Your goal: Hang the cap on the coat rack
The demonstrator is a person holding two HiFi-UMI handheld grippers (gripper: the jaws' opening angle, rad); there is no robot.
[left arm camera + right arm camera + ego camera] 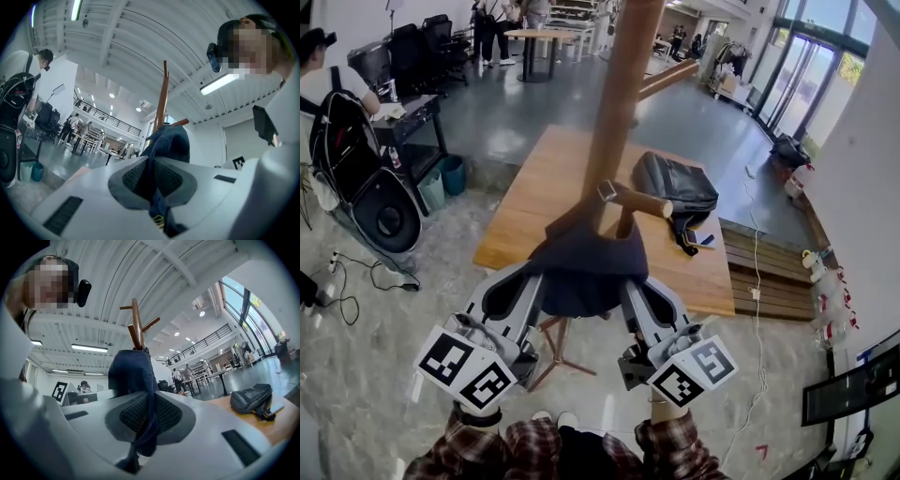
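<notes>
The cap [584, 267], soft dark navy cloth, sits bunched against the smooth round pole of the coat rack [622, 94], just under a short wooden peg [642, 201]. Both grippers point up at it side by side, plaid sleeves [520, 450] behind them. The left gripper [517, 292] has its jaws clamped on the cap's left edge, and the right gripper [645, 302] is pinching the right edge the same way. Beyond, a black backpack [677, 187] lies on a pale wooden platform [525, 202]
</notes>
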